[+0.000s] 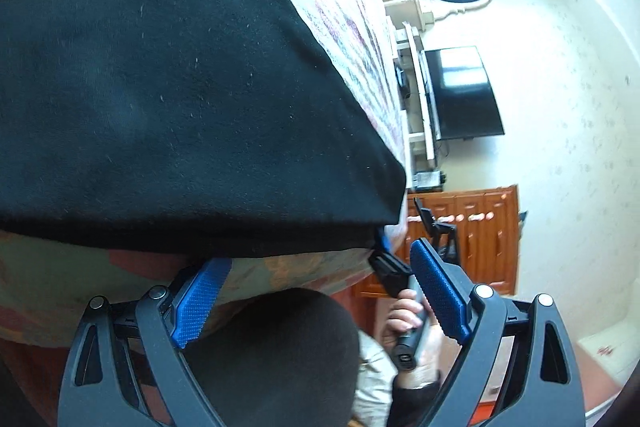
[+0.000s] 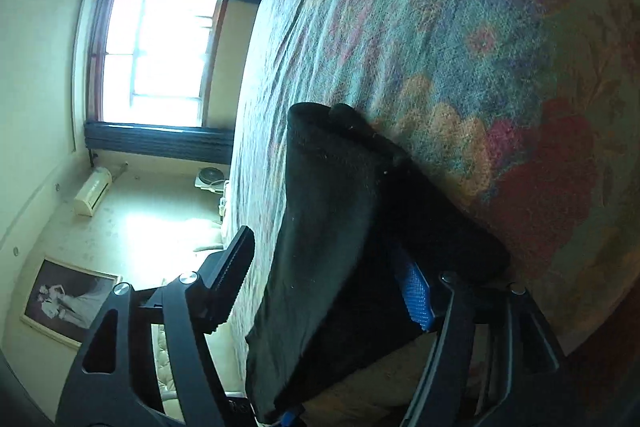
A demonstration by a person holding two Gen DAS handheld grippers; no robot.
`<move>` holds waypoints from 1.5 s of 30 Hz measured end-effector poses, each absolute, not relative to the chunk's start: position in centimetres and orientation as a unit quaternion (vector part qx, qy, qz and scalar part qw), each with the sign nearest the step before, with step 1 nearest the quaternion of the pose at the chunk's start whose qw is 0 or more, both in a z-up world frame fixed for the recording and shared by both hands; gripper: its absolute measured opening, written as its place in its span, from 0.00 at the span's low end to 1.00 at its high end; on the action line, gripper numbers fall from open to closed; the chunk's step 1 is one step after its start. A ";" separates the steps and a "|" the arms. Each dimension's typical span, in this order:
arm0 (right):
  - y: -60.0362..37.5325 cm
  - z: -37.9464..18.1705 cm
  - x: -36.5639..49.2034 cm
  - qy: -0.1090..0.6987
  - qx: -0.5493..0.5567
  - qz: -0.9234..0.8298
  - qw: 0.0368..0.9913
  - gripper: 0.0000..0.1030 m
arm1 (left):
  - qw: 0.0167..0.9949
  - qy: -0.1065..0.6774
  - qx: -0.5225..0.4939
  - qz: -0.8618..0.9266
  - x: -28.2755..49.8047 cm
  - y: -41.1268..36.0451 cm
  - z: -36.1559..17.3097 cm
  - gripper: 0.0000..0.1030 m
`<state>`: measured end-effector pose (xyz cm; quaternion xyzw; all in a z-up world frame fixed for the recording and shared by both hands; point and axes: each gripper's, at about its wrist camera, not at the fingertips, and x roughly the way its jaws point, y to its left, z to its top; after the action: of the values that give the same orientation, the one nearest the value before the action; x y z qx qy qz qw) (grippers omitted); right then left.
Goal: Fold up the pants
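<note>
Floral bedspread (image 2: 460, 27) fills the room's big bed, black pants (image 1: 180, 87) lying near its edge. Left gripper (image 1: 320, 291) spread wide just short of the hem; right gripper (image 2: 332, 279) also spread, cloth between its fingers, nearer.

Pretty lived-in bedroom: big bed with a floral blue-and-pink bedspread (image 2: 460, 39), bright window (image 2: 160, 55) blowing out the light behind dark pleated curtains (image 2: 160, 143), flat black TV (image 1: 464, 93) on the cream wall (image 1: 568, 115), orange wooden cabinet (image 1: 480, 235), and a framed wedding photo (image 2: 68, 301).
</note>
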<state>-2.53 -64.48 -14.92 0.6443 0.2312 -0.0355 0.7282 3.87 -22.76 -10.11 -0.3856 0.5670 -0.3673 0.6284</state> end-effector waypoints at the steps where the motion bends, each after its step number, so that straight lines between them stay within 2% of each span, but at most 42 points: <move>1: -64.4 -15.0 -2.7 0.230 0.643 -0.036 0.729 0.66 | 0.628 0.565 -0.394 -0.362 3.9 -22.7 -10.2 0.87; 10: -64.7 -15.1 -3.6 0.233 0.640 -0.024 0.732 0.66 | 0.566 0.567 -0.478 -0.360 3.3 -22.6 -9.0 0.87; 19: -64.7 -15.3 -4.0 0.228 0.640 -0.024 0.733 0.66 | 0.603 0.559 -0.464 -0.330 5.4 -23.6 -10.2 0.87; 26: -64.8 -16.1 -5.1 0.213 0.651 -0.020 0.729 0.66 | 0.636 0.530 -0.451 -0.332 4.9 -23.4 -9.3 0.87; 29: -64.7 -16.2 -5.2 0.212 0.645 -0.029 0.734 0.64 | 0.637 0.525 -0.466 -0.320 5.8 -22.9 -9.6 0.84; 30: -64.6 -16.2 -5.1 0.217 0.638 -0.035 0.738 0.58 | 0.633 0.528 -0.469 -0.316 6.0 -22.9 -9.7 0.83; 31: -64.6 -16.1 -5.1 0.223 0.629 -0.046 0.744 0.54 | 0.631 0.533 -0.469 -0.312 6.2 -22.9 -9.8 0.77; 32: -64.5 -16.0 -5.0 0.228 0.621 -0.054 0.748 0.43 | 0.631 0.539 -0.466 -0.307 6.5 -23.0 -9.9 0.74; 33: -64.5 -16.0 -4.9 0.235 0.613 -0.061 0.752 0.31 | 0.630 0.545 -0.463 -0.302 6.6 -23.0 -10.1 0.65; 34: -64.5 -16.0 -4.9 0.240 0.607 -0.070 0.754 0.24 | 0.627 0.553 -0.464 -0.294 6.8 -22.9 -10.5 0.55; 35: -64.5 -16.3 -5.0 0.243 0.605 -0.077 0.754 0.14 | 0.621 0.559 -0.467 -0.290 6.9 -22.7 -10.9 0.49; 36: -64.6 -16.5 -5.3 0.239 0.609 -0.079 0.752 0.10 | 0.613 0.565 -0.471 -0.287 7.0 -22.6 -11.3 0.39; 37: -64.7 -16.7 -5.5 0.234 0.612 -0.079 0.751 0.09 | 0.602 0.574 -0.473 -0.290 7.2 -22.5 -11.8 0.30; 38: -64.6 -16.6 -5.5 0.234 0.610 -0.079 0.753 0.09 | 0.592 0.582 -0.476 -0.290 7.4 -22.4 -12.4 0.25; 39: -64.6 -16.5 -5.6 0.234 0.606 -0.079 0.756 0.09 | 0.580 0.591 -0.482 -0.287 7.7 -22.1 -12.9 0.15; 40: -64.5 -16.3 -5.6 0.231 0.604 -0.079 0.759 0.08 | 0.569 0.596 -0.490 -0.284 7.7 -22.0 -13.4 0.11; 45: -64.4 -13.9 -5.9 0.214 0.594 -0.063 0.772 0.07 | 0.606 0.576 -0.459 -0.301 7.3 -22.1 -11.1 0.09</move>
<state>-5.88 -64.38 -13.86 0.5945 0.2144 -0.0633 0.7724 7.28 -22.12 -11.15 -0.4592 0.5757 -0.3014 0.6057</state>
